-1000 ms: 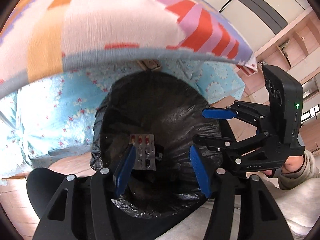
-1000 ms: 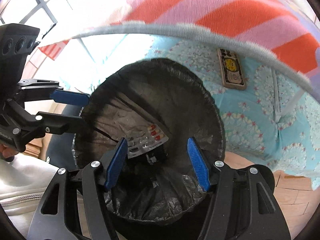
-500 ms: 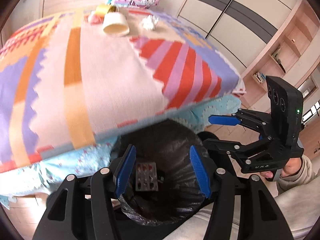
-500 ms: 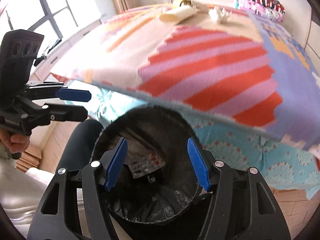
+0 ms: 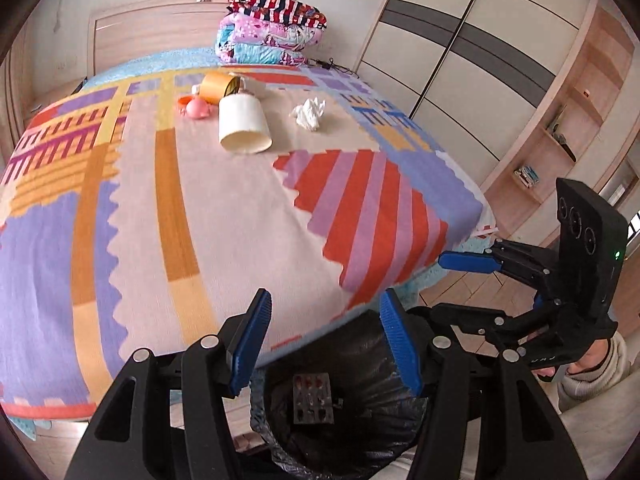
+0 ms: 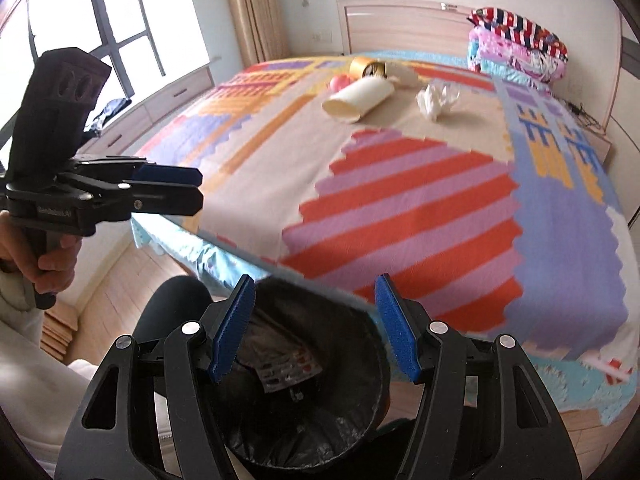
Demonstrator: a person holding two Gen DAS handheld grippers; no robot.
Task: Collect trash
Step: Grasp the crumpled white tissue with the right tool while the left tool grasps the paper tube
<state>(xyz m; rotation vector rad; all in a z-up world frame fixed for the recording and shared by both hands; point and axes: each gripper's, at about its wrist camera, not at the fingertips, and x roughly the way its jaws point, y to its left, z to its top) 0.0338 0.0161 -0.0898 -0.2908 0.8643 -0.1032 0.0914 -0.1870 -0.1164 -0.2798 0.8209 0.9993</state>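
Left gripper (image 5: 326, 340) and right gripper (image 6: 314, 326), both with jaws spread and empty, above the black-lined round waste bin (image 5: 360, 456) at the bed's foot. A silver blister pack of red pills (image 5: 313, 398) lies inside. Grey lettering on the left gripper's body is too blurred to read. On the striped multicolour blanket (image 5: 200, 200): a tipped cream paper cup (image 5: 243, 124), a crumpled white tissue (image 5: 309, 114). Wooden floor (image 6: 132, 276), window (image 6: 100, 20) and sliding wardrobe (image 5: 480, 52).

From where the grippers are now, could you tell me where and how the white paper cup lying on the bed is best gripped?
Grip the paper cup across its side wall near the open rim, coming down from above. It lies on its side on the blanket, mouth towards the foot of the bed, so the round wall offers two opposite faces. The crumpled tissue lies apart, leaving room.
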